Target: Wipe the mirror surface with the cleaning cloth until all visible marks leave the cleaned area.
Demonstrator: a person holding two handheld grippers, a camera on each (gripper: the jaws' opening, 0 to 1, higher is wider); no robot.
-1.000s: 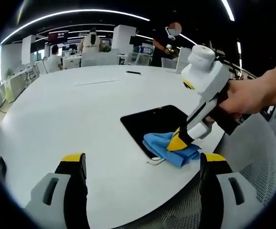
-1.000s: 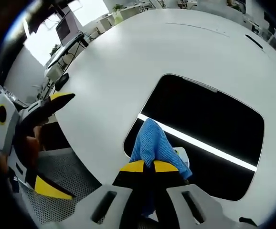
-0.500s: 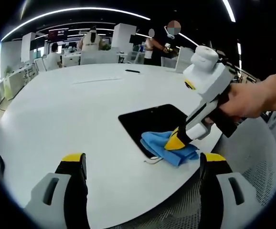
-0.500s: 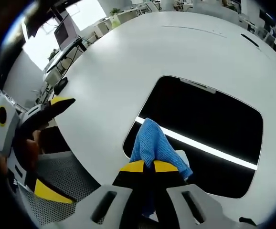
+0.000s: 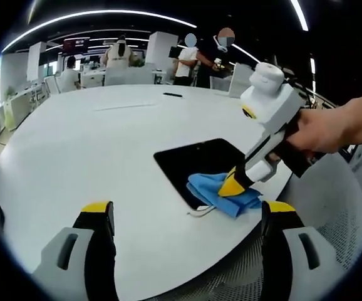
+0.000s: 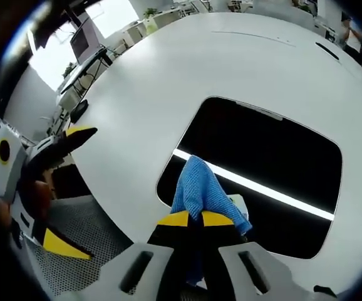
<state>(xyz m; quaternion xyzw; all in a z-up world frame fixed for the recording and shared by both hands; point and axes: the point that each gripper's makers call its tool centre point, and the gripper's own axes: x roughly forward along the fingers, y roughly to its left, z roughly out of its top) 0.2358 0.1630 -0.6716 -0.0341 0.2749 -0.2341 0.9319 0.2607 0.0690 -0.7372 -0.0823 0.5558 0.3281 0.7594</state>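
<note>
Right tongs (image 6: 190, 219) pinch the bunched blue microfibre cloth (image 6: 201, 190), pressing it onto the dark rectangular mirror (image 6: 275, 160) for wiping; left tongs (image 5: 187, 216) (jaws wide, empty) hover over the white round worktop (image 5: 93, 150).

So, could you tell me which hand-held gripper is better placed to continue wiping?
The right hand-held gripper: it is shut on the cleaning cloth over the mirror. The left hand-held gripper is open, off the mirror.
</note>
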